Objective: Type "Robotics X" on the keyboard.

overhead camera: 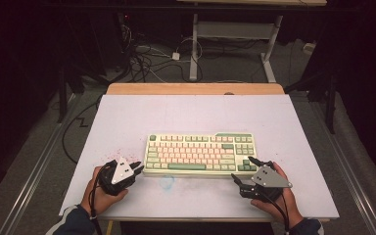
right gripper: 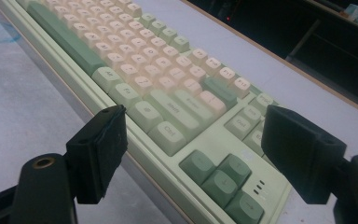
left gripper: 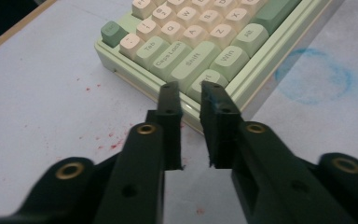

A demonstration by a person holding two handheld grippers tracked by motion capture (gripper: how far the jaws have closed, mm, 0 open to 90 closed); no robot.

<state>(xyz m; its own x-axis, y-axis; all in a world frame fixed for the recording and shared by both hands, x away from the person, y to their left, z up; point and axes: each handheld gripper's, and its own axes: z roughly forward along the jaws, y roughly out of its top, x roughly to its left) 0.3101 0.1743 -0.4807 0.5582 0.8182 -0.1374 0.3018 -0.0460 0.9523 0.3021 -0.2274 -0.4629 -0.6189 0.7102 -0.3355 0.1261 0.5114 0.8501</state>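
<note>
One wide white bench [overhead camera: 127, 122] carries everything here, its far edge showing a strip of bare wood, its surface flecked with small red specks near the left hand and marked with a faint blue ring [overhead camera: 167, 182] just in front of the keyboard. The keyboard [overhead camera: 199, 153] lies flat a little nearer than the middle of the bench, long side toward the person, pale green in its case with cream-pink keys and darker green keys at the corners, the space bar and the arrow cluster.

The right tool [overhead camera: 249, 172] rests at the keyboard's near right corner, held in the person's right hand [overhead camera: 279, 196]. In the right gripper view its jaws stand wide apart, released, one on each side of the corner with the arrow keys [right gripper: 223, 179] between them; neither pad touches the case.

The left tool [overhead camera: 138, 169] sits at the keyboard's near left corner, in the left hand [overhead camera: 103, 196]. In the left gripper view its jaws are drawn nearly together, clenched with a narrow gap and nothing between them, their tips pointing at the Ctrl key [left gripper: 209, 79] on the front edge; whether they touch the case cannot be told.
</note>
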